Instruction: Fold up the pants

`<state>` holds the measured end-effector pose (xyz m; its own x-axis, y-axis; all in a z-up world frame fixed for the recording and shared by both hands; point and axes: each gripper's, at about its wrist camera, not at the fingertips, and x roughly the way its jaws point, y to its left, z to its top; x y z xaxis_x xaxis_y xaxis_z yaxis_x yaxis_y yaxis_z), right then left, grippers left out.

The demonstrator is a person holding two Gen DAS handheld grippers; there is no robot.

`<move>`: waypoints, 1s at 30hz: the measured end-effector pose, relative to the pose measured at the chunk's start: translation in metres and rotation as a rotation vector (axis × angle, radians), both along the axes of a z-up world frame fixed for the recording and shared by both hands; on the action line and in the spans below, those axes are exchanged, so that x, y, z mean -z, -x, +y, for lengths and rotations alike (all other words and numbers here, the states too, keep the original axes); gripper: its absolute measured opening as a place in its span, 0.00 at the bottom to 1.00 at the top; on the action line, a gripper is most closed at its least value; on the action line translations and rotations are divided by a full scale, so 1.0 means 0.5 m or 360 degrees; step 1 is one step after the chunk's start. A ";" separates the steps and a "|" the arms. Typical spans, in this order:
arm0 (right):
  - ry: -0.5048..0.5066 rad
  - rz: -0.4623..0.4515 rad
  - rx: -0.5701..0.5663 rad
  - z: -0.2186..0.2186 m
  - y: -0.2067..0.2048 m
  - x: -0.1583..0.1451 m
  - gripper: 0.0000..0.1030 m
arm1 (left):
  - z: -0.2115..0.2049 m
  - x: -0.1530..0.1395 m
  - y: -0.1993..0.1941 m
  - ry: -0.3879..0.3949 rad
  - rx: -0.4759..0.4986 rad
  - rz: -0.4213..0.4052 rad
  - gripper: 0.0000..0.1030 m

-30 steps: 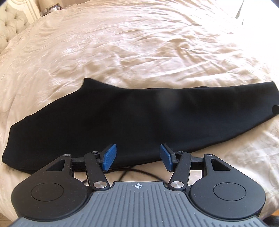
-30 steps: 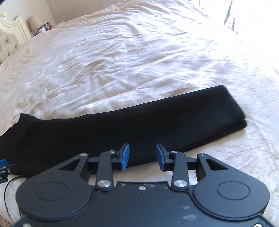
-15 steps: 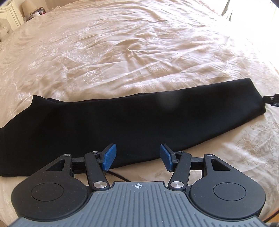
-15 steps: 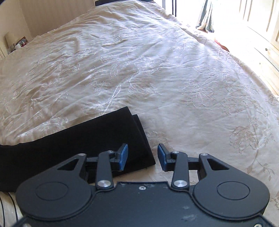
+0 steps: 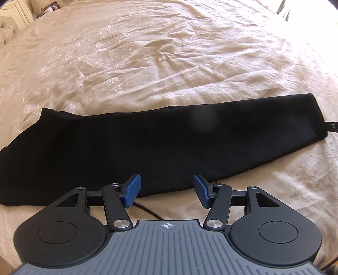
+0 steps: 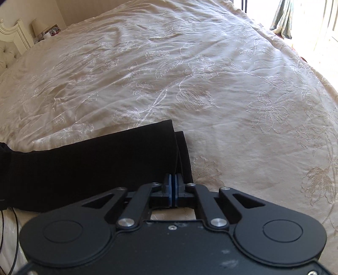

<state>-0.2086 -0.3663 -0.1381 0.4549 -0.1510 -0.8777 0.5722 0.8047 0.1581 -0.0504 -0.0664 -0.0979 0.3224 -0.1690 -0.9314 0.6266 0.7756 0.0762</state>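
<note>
Black pants [image 5: 169,143], folded lengthwise with one leg on the other, lie across the cream bedspread [image 5: 169,52]. My left gripper [image 5: 166,188] hovers open over their near edge at mid-leg, with nothing between its blue pads. In the right wrist view the two stacked leg hems of the pants [image 6: 95,165] end at the centre. My right gripper [image 6: 174,182] is shut there, its pads pinched together on the near corner of the hems. A black part of that gripper [image 5: 332,127] shows at the hem end in the left wrist view.
The embroidered bedspread [image 6: 211,74] stretches far beyond the pants. A black cable [image 5: 147,209] runs under my left gripper. A tufted headboard [image 6: 8,48] and a lamp [image 6: 39,26] stand at the far left, and a curtain [image 6: 283,19] hangs at the far right.
My right gripper slid right along the pants to the leg hems and closed on their near corner. My left gripper also shifted right toward mid-leg and stayed open.
</note>
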 end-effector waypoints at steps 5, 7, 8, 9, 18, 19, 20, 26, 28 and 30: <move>-0.0041 0.0032 0.0044 0.001 0.022 0.003 0.04 | -0.044 0.000 -0.007 0.0017 0.0074 0.0007 0.52; -0.0060 0.0024 0.0055 -0.003 0.025 0.009 0.05 | -0.069 -0.002 -0.009 0.0026 0.0111 0.0005 0.52; -0.0061 0.0016 0.0063 -0.004 0.025 0.008 0.08 | -0.084 -0.003 -0.010 0.0031 0.0132 0.0001 0.52; -0.0062 0.0001 0.0076 -0.006 0.026 0.005 0.11 | -0.098 -0.004 -0.011 0.0038 0.0153 -0.0004 0.52; -0.0213 -0.0108 0.0155 -0.070 0.018 0.006 0.38 | -0.216 0.028 -0.007 -0.0001 0.0325 -0.0043 0.52; -0.0226 -0.0103 0.0148 -0.077 0.015 0.010 0.39 | -0.225 0.038 -0.008 -0.0026 0.0339 -0.0049 0.52; -0.0247 -0.0098 0.0137 -0.083 0.011 0.016 0.40 | -0.234 0.049 -0.010 -0.0056 0.0345 -0.0052 0.52; -0.0403 -0.0040 0.0054 -0.115 -0.006 0.059 0.43 | -0.250 0.118 -0.049 -0.0157 0.0239 0.0118 0.54; -0.0434 -0.0033 0.0028 -0.121 -0.010 0.071 0.44 | -0.248 0.124 -0.062 -0.0152 0.0187 0.0152 0.60; -0.0485 -0.0039 0.0009 -0.130 -0.016 0.084 0.46 | -0.246 0.129 -0.071 -0.0149 0.0164 0.0176 0.63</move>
